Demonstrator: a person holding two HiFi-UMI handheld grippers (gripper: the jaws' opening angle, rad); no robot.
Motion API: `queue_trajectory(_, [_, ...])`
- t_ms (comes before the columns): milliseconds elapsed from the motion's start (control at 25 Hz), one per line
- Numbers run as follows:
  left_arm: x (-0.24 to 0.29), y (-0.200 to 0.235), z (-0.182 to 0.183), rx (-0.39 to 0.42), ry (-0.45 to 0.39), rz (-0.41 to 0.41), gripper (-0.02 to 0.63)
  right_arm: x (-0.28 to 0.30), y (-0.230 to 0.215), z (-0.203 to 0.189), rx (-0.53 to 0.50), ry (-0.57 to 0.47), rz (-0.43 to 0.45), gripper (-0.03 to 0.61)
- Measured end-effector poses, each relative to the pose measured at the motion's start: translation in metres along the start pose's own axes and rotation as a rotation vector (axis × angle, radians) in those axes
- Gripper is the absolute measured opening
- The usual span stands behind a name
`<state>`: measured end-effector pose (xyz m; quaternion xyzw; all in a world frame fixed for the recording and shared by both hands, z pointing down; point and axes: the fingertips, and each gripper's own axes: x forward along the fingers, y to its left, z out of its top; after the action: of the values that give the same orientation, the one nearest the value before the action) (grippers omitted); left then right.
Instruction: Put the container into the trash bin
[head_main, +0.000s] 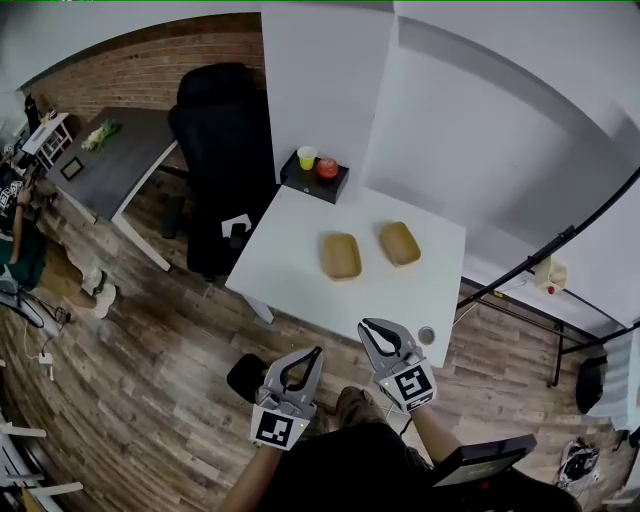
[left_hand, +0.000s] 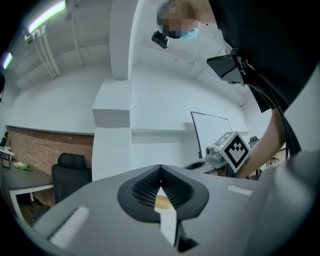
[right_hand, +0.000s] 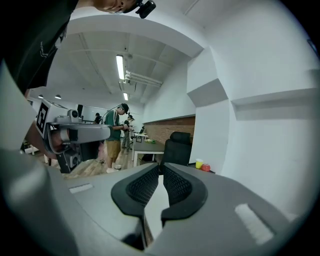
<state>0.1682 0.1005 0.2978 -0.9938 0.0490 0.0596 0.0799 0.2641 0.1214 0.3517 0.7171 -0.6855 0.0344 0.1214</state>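
So: approach phase, nothing picked yet.

- Far left, on the floor by the table's near corner, there's a dark shape (head_main: 243, 376). Could be the trash bin, can't confirm from this angle.
- Left gripper (head_main: 305, 362) is just right of that shape, off the near edge of the white table (head_main: 290, 250) and pointing toward it. In the left gripper view its pads (left_hand: 142, 189) meet at the tips with nothing clamped. Only a brown sliver of a container shows beyond them.
- Two brown tray-type containers sit side by side on the table, not touching: left container (head_main: 341, 256) and right container (head_main: 399, 243). Both look empty and neither is touched.
- Right gripper (head_main: 378, 335) is at the near table edge, short of both trays. In the right gripper view its fingers (right_hand: 137, 187) stand a narrow slit apart with nothing between.
- A small grey disc (head_main: 427, 335) lies on the table just right of it.

Next move, my read:
- The task names one container but not which. The right gripper looks better lined up for either.
- Its fingers need to spread far wider than now, drop over a rim wall and pinch the wall, not the whole tray.
- The trays look thin and light, so the wall may flex. Grip gently and keep it level.
- Locate the bin before carrying.
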Motion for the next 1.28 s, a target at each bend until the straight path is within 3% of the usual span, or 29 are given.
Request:
queue_trajectory(80, [-0.003,0.01,-0.001,0.019,0.0,0.01,-0.005,0.017,0.003,-0.01,-0.002,0.017,0.025,0.048])
queue_trajectory(240, [-0.006,0.03,-0.029,-0.074,0.119,0.077,-0.005,0.054,0.0,-0.018,-0.001,0.051,0.08,0.058])
queue_trajectory(320, [-0.001,0.037,-0.043,-0.117,0.176,0.116,-0.005,0.071,-0.011,-0.028,-0.026,0.065,0.112,0.061])
queue_trajectory(440, [0.016,0.048,-0.052,-0.11,0.216,0.147,-0.005,0.098,-0.033,-0.048,-0.094,0.113,0.167,0.074])
queue_trajectory(520, [0.03,0.056,-0.051,-0.08,0.217,0.147,-0.005,0.115,-0.047,-0.067,-0.171,0.152,0.208,0.083])
queue_trajectory(640, [0.054,0.07,-0.039,0.013,0.148,0.134,-0.005,0.136,-0.064,-0.098,-0.281,0.247,0.277,0.104])
queue_trajectory(920, [0.09,0.093,-0.061,-0.033,0.183,0.17,-0.005,0.184,-0.084,-0.158,-0.464,0.384,0.454,0.152])
queue_trajectory(1120, [0.117,0.096,-0.063,-0.016,0.159,0.167,-0.005,0.201,-0.091,-0.193,-0.512,0.455,0.555,0.178])
queue_trajectory(1280, [0.125,0.098,-0.072,-0.02,0.188,0.169,-0.005,0.204,-0.097,-0.224,-0.55,0.536,0.609,0.192])
